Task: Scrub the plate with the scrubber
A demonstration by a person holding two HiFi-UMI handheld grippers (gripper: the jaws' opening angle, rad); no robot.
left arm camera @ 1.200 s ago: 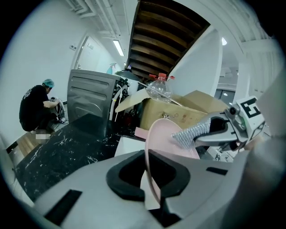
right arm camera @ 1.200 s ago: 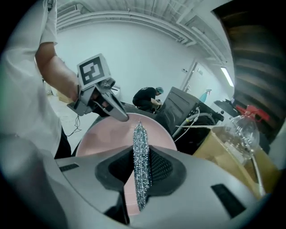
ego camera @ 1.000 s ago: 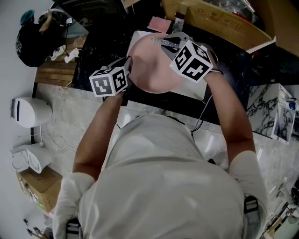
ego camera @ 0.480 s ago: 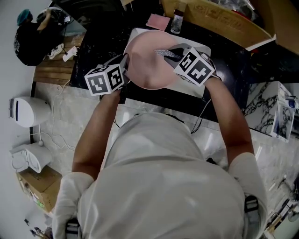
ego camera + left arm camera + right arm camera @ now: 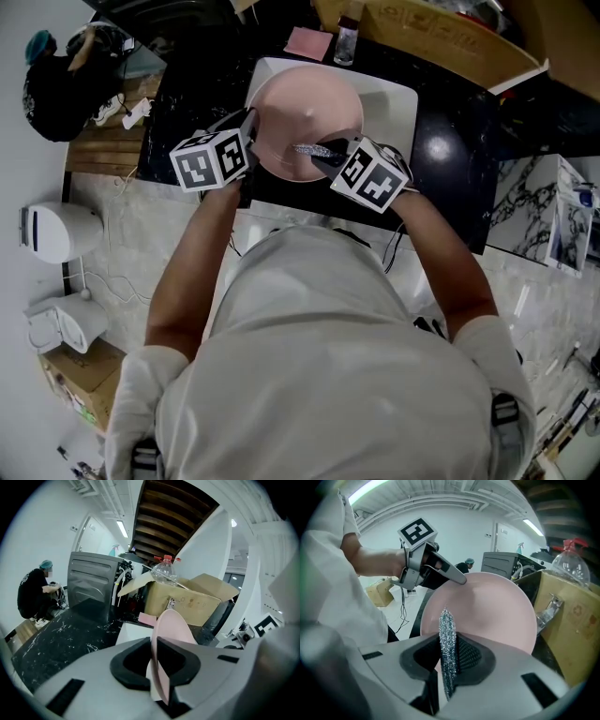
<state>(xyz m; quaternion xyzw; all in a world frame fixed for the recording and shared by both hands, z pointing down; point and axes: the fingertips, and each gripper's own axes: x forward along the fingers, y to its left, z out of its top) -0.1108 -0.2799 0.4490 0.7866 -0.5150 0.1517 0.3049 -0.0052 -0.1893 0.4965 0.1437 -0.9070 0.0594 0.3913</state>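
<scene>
Pinching the plate [image 5: 309, 103] by its rim in the left gripper [image 5: 157, 665] (jaws easing open) — pressing the scrubber [image 5: 447, 639], clamped in the right gripper [image 5: 447, 670], against its face.

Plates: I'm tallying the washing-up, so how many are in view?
1. The pink plate is held over the white tray; another could lie hidden beneath it.
</scene>
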